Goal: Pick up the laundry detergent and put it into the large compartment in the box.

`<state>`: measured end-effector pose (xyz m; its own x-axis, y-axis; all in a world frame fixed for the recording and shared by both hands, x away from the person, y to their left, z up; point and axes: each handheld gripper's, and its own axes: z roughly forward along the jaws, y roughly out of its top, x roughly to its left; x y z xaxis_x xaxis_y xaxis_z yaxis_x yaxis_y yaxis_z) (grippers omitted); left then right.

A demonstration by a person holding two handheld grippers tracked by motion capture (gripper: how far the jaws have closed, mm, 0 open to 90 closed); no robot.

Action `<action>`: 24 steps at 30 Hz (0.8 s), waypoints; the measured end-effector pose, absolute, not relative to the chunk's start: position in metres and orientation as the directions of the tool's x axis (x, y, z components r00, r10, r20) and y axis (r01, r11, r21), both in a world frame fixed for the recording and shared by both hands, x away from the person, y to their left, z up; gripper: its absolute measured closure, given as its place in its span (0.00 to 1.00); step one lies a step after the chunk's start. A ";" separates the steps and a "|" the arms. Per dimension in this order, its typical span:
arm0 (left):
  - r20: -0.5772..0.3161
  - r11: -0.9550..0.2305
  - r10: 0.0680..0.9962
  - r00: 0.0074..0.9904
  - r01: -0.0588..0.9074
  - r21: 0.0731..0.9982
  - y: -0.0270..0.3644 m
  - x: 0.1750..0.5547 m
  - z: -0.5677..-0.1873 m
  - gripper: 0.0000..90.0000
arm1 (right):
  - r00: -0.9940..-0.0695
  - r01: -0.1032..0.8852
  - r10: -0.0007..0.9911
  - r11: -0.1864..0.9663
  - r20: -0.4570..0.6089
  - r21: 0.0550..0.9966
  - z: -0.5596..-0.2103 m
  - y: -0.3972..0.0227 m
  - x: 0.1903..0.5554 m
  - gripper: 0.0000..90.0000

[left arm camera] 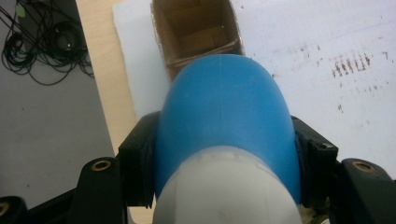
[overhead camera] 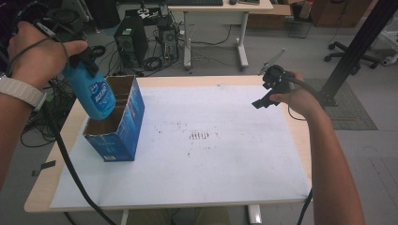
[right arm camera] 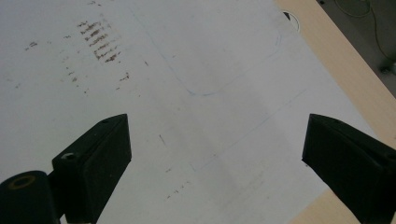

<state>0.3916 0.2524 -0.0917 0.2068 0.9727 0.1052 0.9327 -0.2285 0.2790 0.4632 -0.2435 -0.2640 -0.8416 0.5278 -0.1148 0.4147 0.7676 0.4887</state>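
We see the left gripper [overhead camera: 82,58] clamped on a blue plastic bottle with a white label and a pale grey shoulder [overhead camera: 95,93], its two black jaws pressing the bottle's sides in the left gripper view [left arm camera: 224,135]. The bottle hangs tilted above the open blue cardboard box with brown inner dividers [overhead camera: 123,123], its lower end over the middle of the box's opening; we cannot tell whether it touches the cardboard. In the left gripper view the box's brown inside [left arm camera: 196,32] shows just beyond the bottle's rounded end. The box stands at the left of the white sheet with brown smudges [overhead camera: 211,154] that covers most of the light wooden desk [overhead camera: 51,178].

Our right gripper [overhead camera: 265,96] hovers over the far right part of the sheet, well apart from the box and bottle. Its jaws stand wide with nothing between them, as the right gripper view [right arm camera: 215,149] makes plain: bare white sheet [right arm camera: 187,56] lies below, with the desk's wooden edge [right arm camera: 345,79] at the right
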 end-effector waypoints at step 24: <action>0.095 -0.168 0.984 0.148 0.951 0.260 0.263 0.410 -0.140 0.42 | -0.842 0.422 0.528 0.771 -0.110 0.476 -0.268 -0.243 0.466 0.09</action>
<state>0.4097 0.2627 -0.1397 0.1483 0.9844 0.0952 0.9507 -0.1684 0.2604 0.4660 -0.2434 -0.2680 -0.8418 0.5285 -0.1100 0.4221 0.7714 0.4761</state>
